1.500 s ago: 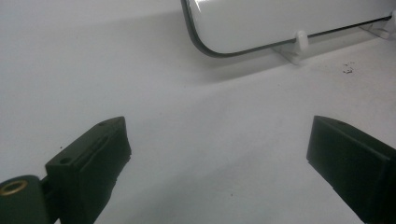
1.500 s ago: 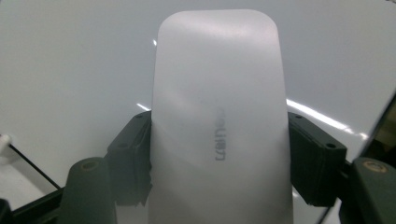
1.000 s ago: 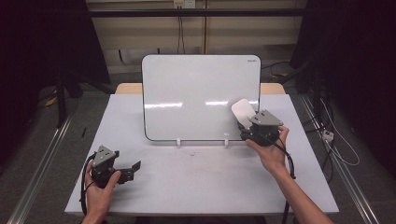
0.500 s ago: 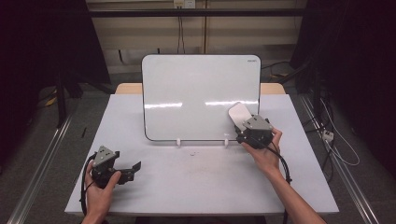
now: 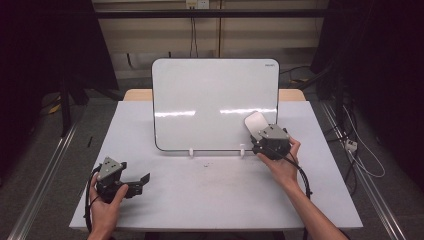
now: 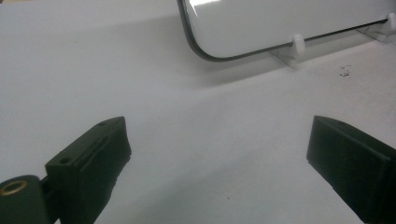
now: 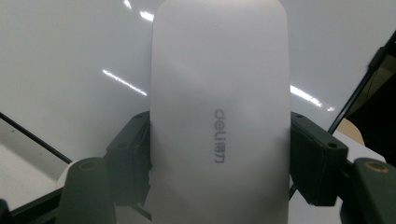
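A: The whiteboard point(image 5: 215, 105) stands propped on the surface point(image 5: 215, 195), and the right tongs point(image 5: 261, 136) clamp the white eraser point(image 5: 255, 123) against its lower right corner. Advice?

B: Keep the eraser's face flat on the board, pressing lightly so it won't tip. Mind the small clips point(image 5: 242, 149) below. The left tongs point(image 5: 142, 181) rest wide apart, well clear.

My left tool point(image 6: 219, 158) has its two black jaws spread wide with nothing between them, over the bare pale desk point(image 6: 93, 70). Ahead, toward the upper right, I see the whiteboard's point(image 6: 280, 23) rounded lower corner and its white clip feet point(image 6: 297, 43), with small dark specks point(image 6: 345, 71) on the desk nearby.
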`<state>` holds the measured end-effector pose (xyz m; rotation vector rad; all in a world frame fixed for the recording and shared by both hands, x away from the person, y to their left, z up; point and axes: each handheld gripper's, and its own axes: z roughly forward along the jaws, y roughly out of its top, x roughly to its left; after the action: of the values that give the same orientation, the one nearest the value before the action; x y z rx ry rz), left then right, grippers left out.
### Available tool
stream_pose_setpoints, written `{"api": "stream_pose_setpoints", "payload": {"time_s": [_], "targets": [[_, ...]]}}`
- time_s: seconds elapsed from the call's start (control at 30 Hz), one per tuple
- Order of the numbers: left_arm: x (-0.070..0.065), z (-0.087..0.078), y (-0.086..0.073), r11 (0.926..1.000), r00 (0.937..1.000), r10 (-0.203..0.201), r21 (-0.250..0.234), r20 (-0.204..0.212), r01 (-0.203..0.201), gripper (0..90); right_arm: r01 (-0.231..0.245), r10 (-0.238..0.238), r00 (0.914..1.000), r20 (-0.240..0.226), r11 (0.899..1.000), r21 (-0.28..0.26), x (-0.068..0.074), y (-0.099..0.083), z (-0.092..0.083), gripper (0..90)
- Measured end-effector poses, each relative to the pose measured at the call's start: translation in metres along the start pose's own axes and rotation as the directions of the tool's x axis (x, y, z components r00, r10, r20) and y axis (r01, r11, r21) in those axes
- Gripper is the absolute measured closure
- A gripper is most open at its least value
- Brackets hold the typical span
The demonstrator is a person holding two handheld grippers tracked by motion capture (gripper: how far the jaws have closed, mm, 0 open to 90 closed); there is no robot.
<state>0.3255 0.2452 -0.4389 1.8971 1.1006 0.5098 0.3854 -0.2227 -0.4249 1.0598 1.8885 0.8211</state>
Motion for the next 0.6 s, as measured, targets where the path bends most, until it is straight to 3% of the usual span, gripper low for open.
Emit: {"api": "stream_pose_setpoints", "payload": {"time_s": [0.37,0.6], "targets": [[0.0008,0.0010,-0.0014,0.9999,0.9999,-0.015,-0.001,-0.002,0.015,5.7,-0.071,0.070,0.9953,-0.067,0.997,-0.007,-0.0080,-0.0010,-0.0006,21.4],[-0.0013,0.0024,0.0001,0.9999,1.0000,-0.001,-0.013,0.010,0.001,5.7,-0.098,0.097,0.9880,-0.120,0.995,-0.004,-0.0083,-0.0013,-0.0018,7.4]]}}
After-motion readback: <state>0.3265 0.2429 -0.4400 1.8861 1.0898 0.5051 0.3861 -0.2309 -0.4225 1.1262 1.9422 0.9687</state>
